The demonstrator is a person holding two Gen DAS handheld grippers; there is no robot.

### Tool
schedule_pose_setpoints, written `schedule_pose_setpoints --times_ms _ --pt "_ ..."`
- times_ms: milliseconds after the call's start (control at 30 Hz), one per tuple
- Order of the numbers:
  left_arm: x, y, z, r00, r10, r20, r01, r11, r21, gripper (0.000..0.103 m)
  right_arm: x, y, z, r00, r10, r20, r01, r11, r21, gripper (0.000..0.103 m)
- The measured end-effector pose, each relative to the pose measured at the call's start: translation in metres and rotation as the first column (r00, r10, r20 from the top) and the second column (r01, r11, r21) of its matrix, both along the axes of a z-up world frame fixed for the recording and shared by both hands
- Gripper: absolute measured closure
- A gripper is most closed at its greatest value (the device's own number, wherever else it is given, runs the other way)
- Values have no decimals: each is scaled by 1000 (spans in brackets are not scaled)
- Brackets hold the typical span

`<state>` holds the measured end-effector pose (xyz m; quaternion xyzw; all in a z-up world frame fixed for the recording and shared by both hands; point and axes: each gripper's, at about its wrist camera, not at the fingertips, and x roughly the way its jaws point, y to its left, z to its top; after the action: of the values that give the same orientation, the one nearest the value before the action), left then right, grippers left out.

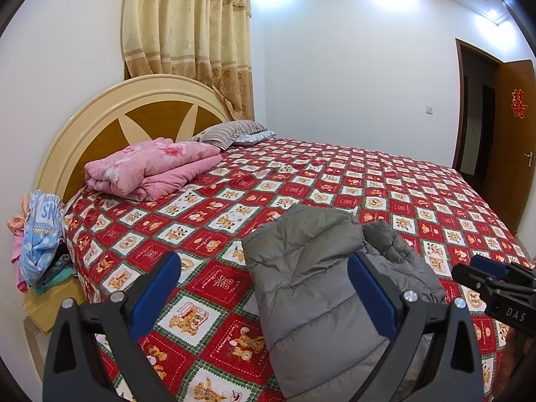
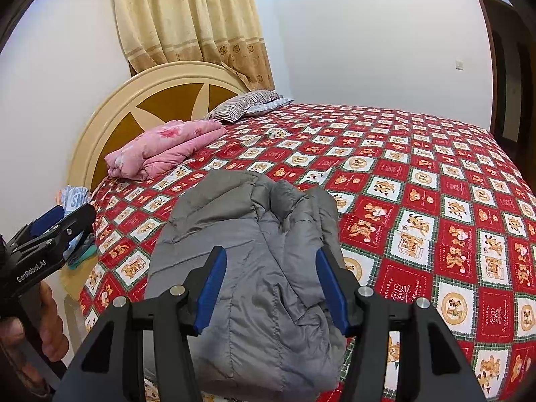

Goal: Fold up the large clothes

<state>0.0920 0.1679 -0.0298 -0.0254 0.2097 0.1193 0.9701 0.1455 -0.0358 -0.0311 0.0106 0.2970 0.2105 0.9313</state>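
left wrist view: one left gripper (image 1: pixel 264 288) hangs over the near part of the bed (image 1: pixel 385 181), its two blue-padded fingers (image 1: pixel 152 296) spread wide with nothing between them but air; one grey padded jacket (image 1: pixel 311 288) lies folded into a bundle on the red patterned bedspread, under and ahead of the right-hand finger; one folded pink quilt (image 1: pixel 150 167) sits near the one rounded headboard (image 1: pixel 110 117); two pillows (image 1: pixel 231 132) lie past it; one heap of clothes (image 1: pixel 40 244) rests on the bedside stand at left; the right gripper (image 1: pixel 492 278) pokes in at the right edge, and whether it is spread cannot be told here; one curtain (image 1: pixel 191 33) and one brown door (image 1: pixel 512 134) stand behind.

right wrist view: one right gripper (image 2: pixel 271 288) is above the jacket (image 2: pixel 254 268), its two fingers (image 2: pixel 211 288) spread apart and not pinching it; the jacket sits at the bed's near edge; the left gripper (image 2: pixel 63 221) shows at far left, beside the quilt (image 2: pixel 164 150) side.
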Motion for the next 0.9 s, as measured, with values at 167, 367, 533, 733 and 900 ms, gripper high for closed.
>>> schedule_pose_setpoints --times_ms 167,367,533,733,900 --pt "0 1 1 1000 -2 2 2 1000 3 1 -2 -3 2 1000 -4 7 4 1000 -2 47" --pt "0 1 0 1000 1 -1 -1 1000 0 1 -3 -3 3 1000 -2 8 2 1000 -4 47" --pt "1 4 -1 1000 6 -5 -6 1000 -2 1 -3 -2 4 1000 -2 7 2 1000 -4 47" --pt "2 3 -3 1000 1 -11 -1 1000 9 0 -2 -3 5 1000 -5 5 5 1000 -6 47" --pt "3 3 -3 1000 2 -15 -2 1000 7 0 -2 -2 5 1000 -4 8 4 1000 -7 47"
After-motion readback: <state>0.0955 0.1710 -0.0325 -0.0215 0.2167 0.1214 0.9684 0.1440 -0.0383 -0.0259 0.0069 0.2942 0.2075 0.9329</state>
